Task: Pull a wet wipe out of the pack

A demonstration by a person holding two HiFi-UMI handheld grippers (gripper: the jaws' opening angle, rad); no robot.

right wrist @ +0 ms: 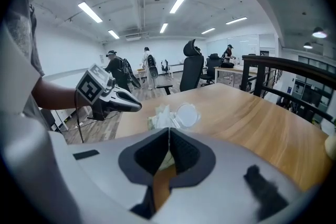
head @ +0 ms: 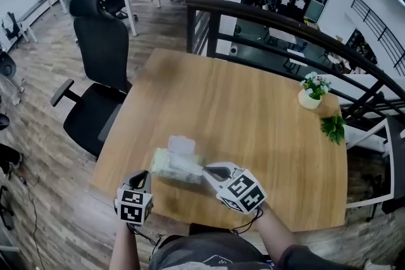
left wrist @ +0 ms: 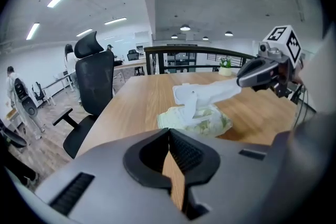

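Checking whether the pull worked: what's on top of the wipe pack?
A white wipe stretches from the top of the pack to the shut right tongs, beside the flipped-open lid. Any wipes inside are hidden.

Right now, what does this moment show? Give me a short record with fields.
left tongs: shut, empty, apart from pack
right tongs: shut on wet wipe
wet wipe: stretched from pack opening to right tongs
pack: on wooden table, lid open
task: wipe partly out, not free yet
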